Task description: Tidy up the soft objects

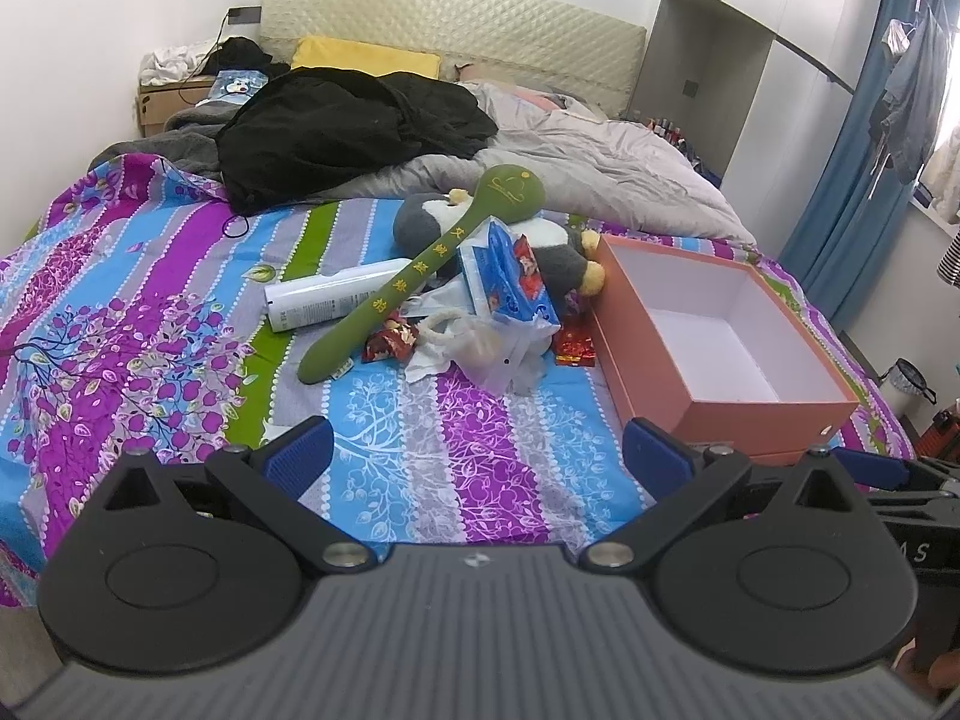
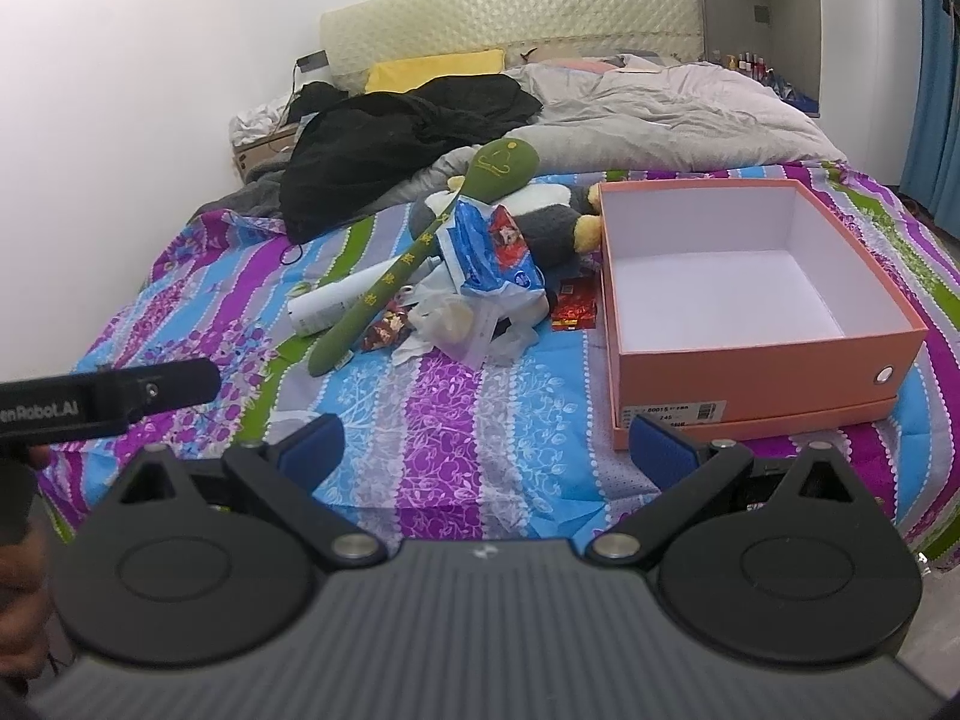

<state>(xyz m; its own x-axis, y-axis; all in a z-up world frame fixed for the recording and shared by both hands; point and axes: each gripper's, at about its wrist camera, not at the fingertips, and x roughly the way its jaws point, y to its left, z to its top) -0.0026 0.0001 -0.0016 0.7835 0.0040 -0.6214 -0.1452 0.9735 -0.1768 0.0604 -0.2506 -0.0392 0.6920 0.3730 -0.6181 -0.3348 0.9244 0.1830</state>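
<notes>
A pile lies mid-bed: a long green plush spoon point(image 1: 420, 270) point(image 2: 420, 258), a grey-and-white plush penguin point(image 1: 558, 258) point(image 2: 540, 222), a blue tissue pack point(image 1: 510, 282) point(image 2: 492, 258), a white bottle point(image 1: 324, 300) point(image 2: 336, 300), crumpled plastic bags point(image 1: 480, 348) point(image 2: 462, 324) and red wrappers point(image 1: 390, 342). An open empty orange box point(image 1: 720, 396) point(image 2: 762, 372) stands right of the pile. My left gripper point(image 1: 477, 450) is open and empty, above the bedspread short of the pile. My right gripper point(image 2: 486, 450) is open and empty, short of the box's near left corner.
The striped floral bedspread point(image 1: 150, 312) point(image 2: 450, 420) covers the bed. A black garment point(image 1: 336, 126) and a grey duvet point(image 1: 600, 168) lie behind the pile, near a yellow pillow point(image 1: 366, 54). Blue curtains point(image 1: 840, 180) hang at right. The left gripper's body point(image 2: 102, 402) shows at the right view's left edge.
</notes>
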